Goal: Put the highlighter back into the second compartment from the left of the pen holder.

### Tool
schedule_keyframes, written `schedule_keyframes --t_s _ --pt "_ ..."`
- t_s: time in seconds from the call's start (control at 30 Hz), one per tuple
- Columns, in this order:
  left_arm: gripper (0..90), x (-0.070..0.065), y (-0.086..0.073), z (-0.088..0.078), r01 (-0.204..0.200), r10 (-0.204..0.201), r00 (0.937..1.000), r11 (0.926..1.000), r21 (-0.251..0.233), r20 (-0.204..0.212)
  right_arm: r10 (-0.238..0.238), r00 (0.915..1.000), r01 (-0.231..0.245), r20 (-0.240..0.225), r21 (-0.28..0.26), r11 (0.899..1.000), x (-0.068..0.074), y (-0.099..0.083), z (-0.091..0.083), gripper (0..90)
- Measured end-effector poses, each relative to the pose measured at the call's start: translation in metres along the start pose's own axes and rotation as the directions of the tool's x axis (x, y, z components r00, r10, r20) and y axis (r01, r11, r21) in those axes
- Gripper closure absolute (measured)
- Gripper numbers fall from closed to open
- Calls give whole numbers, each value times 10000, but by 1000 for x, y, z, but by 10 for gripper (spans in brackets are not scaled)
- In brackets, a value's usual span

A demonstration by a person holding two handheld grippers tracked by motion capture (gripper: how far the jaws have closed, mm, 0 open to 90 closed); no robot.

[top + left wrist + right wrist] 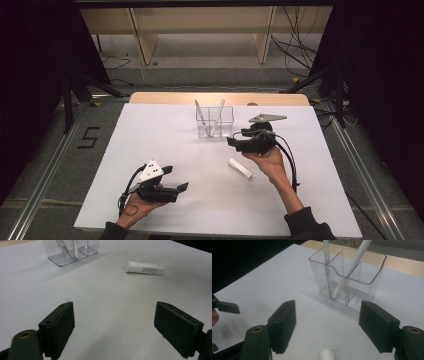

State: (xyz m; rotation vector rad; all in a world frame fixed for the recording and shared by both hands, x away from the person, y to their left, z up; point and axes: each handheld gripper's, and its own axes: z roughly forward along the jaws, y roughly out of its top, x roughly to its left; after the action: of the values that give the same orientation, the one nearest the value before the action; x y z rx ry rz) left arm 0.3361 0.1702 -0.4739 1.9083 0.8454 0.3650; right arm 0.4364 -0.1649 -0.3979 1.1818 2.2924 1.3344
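A clear compartmented holder (215,121) (348,277) (72,250) stands at the far middle of the white table (150,150). Two white pens (327,262) (352,267) lean in it. A short white tube (240,168) (145,268) (326,354) lies flat right of centre. My right gripper (236,138) (328,305) hovers open just right of the holder, jaws toward it, with the tube's end below them. My left gripper (177,178) (115,307) rests open near the front left, with nothing between its jaws, pointing toward the tube.
A wooden strip (220,98) borders the table's far edge. Behind it stand shelf legs (150,47), with cables (295,45) on the floor. Dark stands (75,90) flank both sides. A "5" mark (89,137) lies on the floor at left.
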Motion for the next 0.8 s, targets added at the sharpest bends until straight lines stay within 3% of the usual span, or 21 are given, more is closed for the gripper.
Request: schedule_keyframes --t_s 0.4,0.8 --pt "164 0 1 0 97 -96 9999 9999 -133 38 -21 10000 29 -96 835 9965 -1 -4 8 271" --pt "164 0 1 0 102 -101 9999 9999 -107 71 -435 9990 449 -117 1898 9808 1 -7 20 258"
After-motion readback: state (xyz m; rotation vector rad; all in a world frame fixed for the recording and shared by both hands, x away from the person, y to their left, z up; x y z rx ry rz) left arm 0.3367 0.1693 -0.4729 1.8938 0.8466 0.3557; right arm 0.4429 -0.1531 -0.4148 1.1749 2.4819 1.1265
